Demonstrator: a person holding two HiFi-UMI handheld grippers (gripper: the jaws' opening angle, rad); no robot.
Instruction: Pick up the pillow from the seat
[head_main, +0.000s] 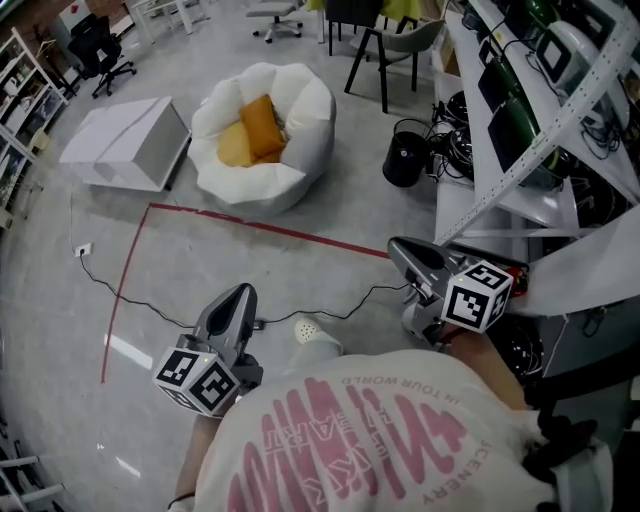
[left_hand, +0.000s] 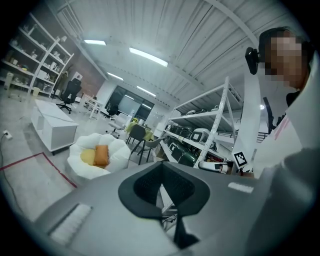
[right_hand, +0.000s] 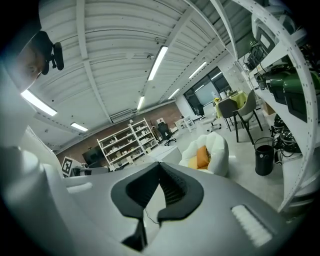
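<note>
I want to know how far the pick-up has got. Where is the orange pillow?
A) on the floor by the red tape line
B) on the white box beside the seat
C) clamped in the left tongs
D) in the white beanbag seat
D: the orange pillow lies in the white beanbag seat beside a yellow cushion; the left tongs and right tongs are shut, empty and well short of it.

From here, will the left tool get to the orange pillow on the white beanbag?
Probably not yet. The left tool sits shut near your body, while the orange pillow lies on the white beanbag, beyond the red tape line. Only a thin cable crosses the floor between, so step closer.
</note>
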